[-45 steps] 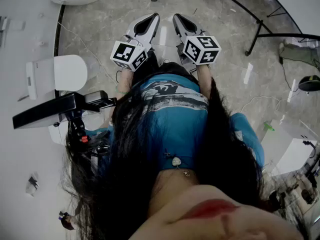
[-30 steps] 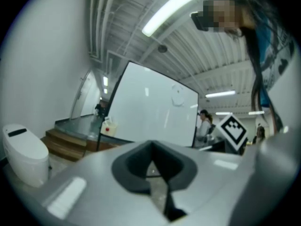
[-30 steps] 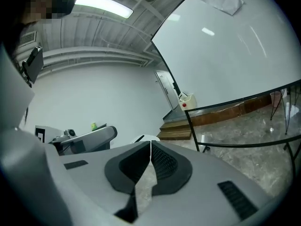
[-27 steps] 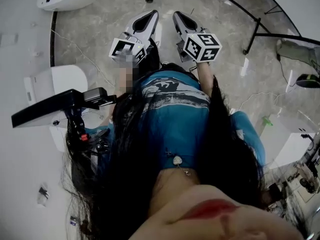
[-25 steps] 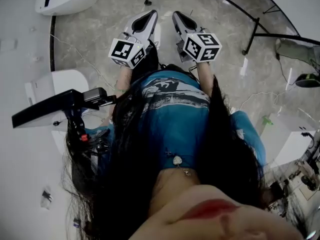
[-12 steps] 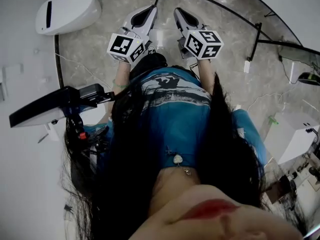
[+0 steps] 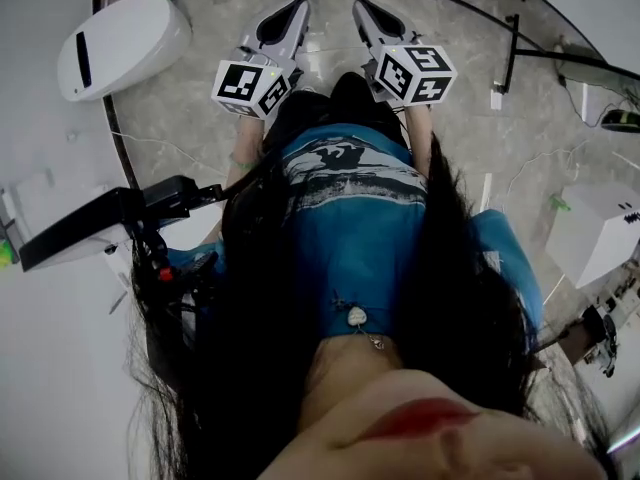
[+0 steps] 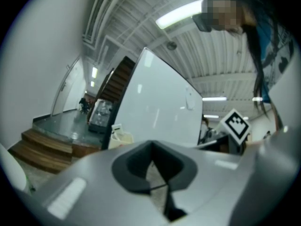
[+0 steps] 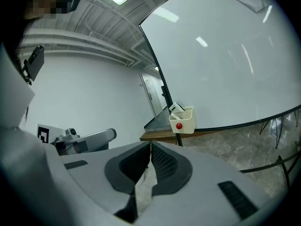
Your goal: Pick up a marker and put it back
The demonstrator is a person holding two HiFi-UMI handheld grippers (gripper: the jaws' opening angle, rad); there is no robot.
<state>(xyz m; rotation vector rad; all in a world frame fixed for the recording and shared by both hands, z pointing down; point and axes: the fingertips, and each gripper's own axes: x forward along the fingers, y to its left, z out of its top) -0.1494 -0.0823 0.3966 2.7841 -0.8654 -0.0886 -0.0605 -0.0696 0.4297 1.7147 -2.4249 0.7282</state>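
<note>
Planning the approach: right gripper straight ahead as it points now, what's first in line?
Looks free up close. The right gripper, jaws together, aims roughly at the bottom of the whiteboard, just left of the cream holder; depth unclear.

Glossy whiteboard [image 9: 225, 55], polished stone floor [image 7: 180, 108]

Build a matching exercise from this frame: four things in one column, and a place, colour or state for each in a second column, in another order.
Things
1. left gripper
2. holder with the red dot
3. wooden steps
4. person's top

Descriptions
A. teal, with a print across the upper part
B. fingers together, nothing between them
C. at the lower corner of the whiteboard
D. low at the far left of the left gripper view

Pairs: 1-B, 2-C, 3-D, 4-A
</note>
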